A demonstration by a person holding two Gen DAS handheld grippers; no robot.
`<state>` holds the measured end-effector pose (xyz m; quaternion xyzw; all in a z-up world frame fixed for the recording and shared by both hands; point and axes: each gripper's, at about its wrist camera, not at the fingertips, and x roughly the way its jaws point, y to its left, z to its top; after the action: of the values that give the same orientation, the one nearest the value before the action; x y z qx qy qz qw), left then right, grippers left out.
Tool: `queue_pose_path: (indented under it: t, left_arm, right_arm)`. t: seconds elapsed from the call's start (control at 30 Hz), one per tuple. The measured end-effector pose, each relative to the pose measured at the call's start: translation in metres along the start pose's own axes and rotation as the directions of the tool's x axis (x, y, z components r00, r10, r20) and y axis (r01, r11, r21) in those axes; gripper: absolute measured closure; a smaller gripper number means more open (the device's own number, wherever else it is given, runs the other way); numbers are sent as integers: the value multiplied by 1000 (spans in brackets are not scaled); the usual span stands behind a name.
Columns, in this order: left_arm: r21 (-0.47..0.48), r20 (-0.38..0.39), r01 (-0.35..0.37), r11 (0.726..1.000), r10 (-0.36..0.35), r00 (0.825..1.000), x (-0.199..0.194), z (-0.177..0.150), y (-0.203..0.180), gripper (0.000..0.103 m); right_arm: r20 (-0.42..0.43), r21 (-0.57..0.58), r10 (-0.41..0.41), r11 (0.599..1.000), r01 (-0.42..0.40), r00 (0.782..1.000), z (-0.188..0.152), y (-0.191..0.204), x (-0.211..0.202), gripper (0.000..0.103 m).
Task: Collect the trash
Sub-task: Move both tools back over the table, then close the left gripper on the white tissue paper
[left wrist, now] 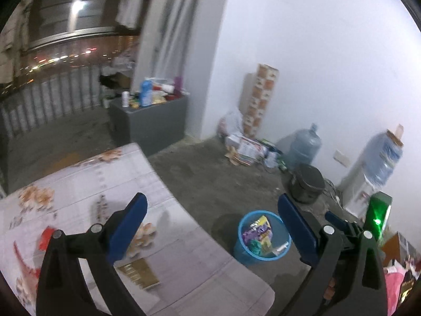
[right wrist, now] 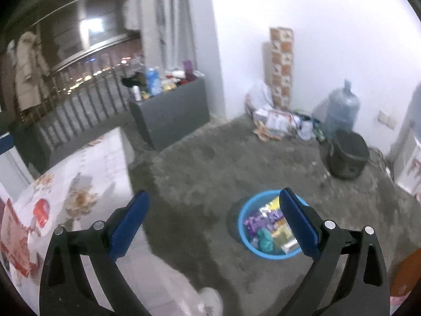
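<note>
Both the left gripper (left wrist: 211,226) and right gripper (right wrist: 214,222) hang wide apart and empty above the blue bin (left wrist: 264,234) of wrappers on the floor, so the gold packet (left wrist: 138,273) on the table (left wrist: 184,263) might get missed.

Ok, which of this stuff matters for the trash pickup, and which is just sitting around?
Job:
- blue bin on the floor, wrappers inside
- gold packet on the floral table
- red wrapper on the table
- left tongs and right tongs, open, empty

Lying about:
- water jug
- black pot
- grey cabinet
</note>
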<state>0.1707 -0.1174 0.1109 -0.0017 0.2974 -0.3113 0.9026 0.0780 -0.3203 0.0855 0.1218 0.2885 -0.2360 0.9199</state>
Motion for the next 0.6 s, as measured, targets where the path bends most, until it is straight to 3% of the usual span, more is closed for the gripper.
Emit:
queue_pose_path:
  t: [0.3,0.5,0.6]
  left_arm:
    - [-111,171,-22,994,41,984,-72,-14,51,6]
    - [-144,247,-88,986,122,961,-126,-31,91,6]
    - [-153,245,-135,979,170,954,-147,-50,108,6]
  right_arm:
    - [114,-166,113,982,-93,987,10,39,-34,8]
    - [209,-108,295,955,-277,933,13,41,-53,8]
    - [161,-111,367,929,-353,916,10,56,-49,8]
